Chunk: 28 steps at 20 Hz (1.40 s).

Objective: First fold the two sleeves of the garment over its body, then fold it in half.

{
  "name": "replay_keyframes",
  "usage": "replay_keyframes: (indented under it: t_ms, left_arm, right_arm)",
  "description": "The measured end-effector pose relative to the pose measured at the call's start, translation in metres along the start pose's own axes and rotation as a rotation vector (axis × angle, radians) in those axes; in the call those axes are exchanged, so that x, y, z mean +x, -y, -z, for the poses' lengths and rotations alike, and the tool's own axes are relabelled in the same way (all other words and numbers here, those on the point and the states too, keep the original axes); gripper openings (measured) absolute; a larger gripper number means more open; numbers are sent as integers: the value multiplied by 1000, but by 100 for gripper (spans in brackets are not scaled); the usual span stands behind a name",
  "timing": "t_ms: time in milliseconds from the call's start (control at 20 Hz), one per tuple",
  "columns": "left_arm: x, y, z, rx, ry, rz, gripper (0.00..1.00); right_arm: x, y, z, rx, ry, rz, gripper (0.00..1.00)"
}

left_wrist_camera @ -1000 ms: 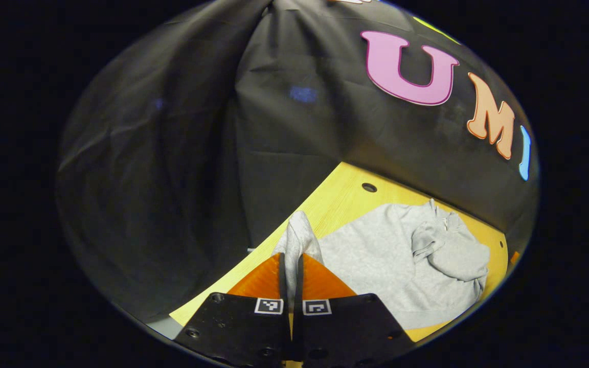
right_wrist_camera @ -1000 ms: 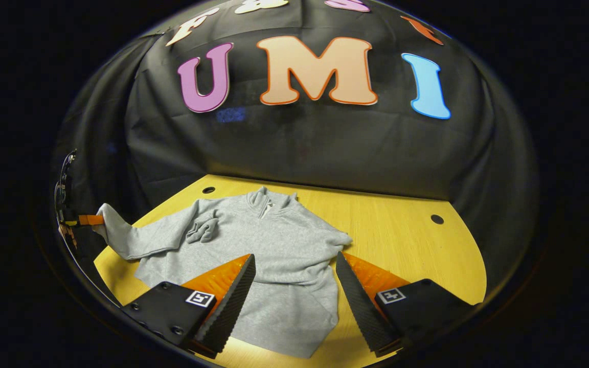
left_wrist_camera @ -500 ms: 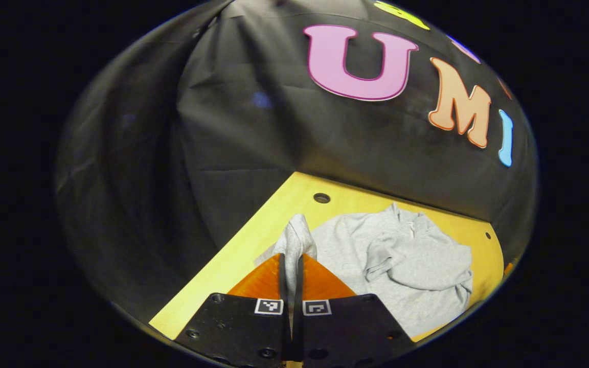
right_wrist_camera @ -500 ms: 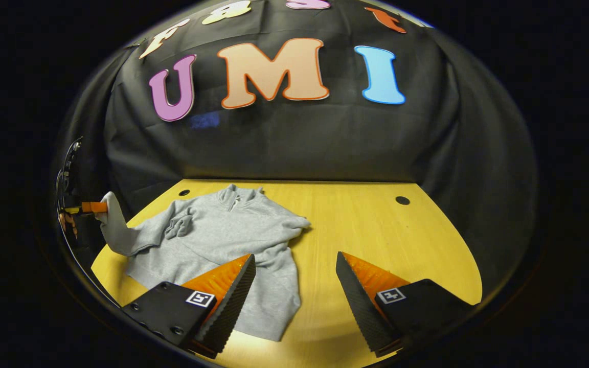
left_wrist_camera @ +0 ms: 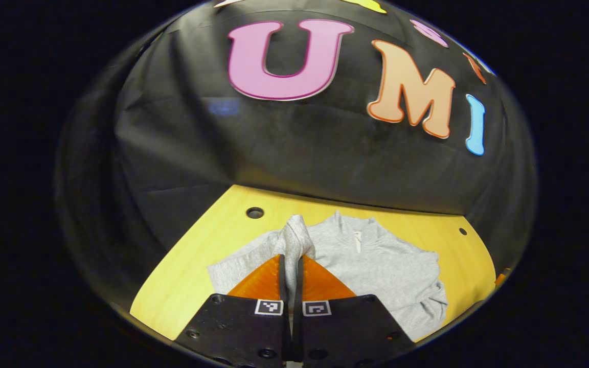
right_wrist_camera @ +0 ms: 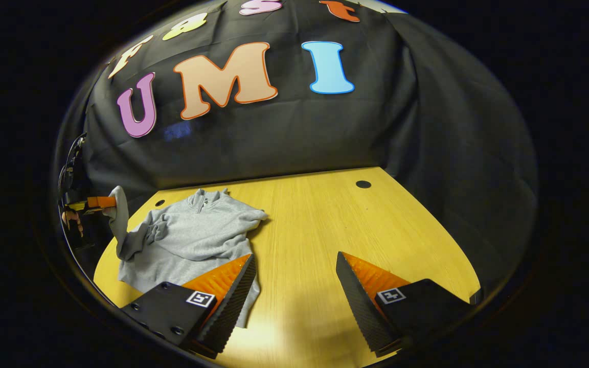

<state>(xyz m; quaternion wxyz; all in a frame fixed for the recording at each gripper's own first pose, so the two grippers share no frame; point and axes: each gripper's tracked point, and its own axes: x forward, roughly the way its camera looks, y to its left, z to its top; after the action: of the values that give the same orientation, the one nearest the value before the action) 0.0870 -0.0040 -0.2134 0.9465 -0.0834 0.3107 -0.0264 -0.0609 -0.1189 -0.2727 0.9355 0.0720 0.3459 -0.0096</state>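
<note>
Grey garment (right_wrist_camera: 192,240): lies rumpled on the left part of your yellow tabletop (right_wrist_camera: 325,230). Left sleeve (left_wrist_camera: 294,240): pinched between both fingers of your left tool (left_wrist_camera: 291,266), lifted clear of the tabletop. Your right tool (right_wrist_camera: 294,286): fingers spread wide, holding nothing, near edge.

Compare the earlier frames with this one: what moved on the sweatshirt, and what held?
The left tongs, shut on the sleeve cuff, lifted it off the table's edge and swung it toward the sweatshirt's body. The right tongs drew back to the right, off the garment. Unchanged: left grip closed, right tongs open and empty, the other sleeve folded over.
</note>
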Motion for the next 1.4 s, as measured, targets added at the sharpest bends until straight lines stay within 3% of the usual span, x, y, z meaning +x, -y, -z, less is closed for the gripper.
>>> replay_keyframes:
  t_ms: [300,850,1400]
  left_arm:
    - [21,73,-13,73,6,101,0]
    - [46,195,21,125,-74,258,0]
    - [71,262,80,110,-175,260,0]
  right_arm:
    - [-5,21,6,15,2,31,99]
    - [-15,35,21,4,-27,28,99]
    - [-28,81,42,1,-74,41,99]
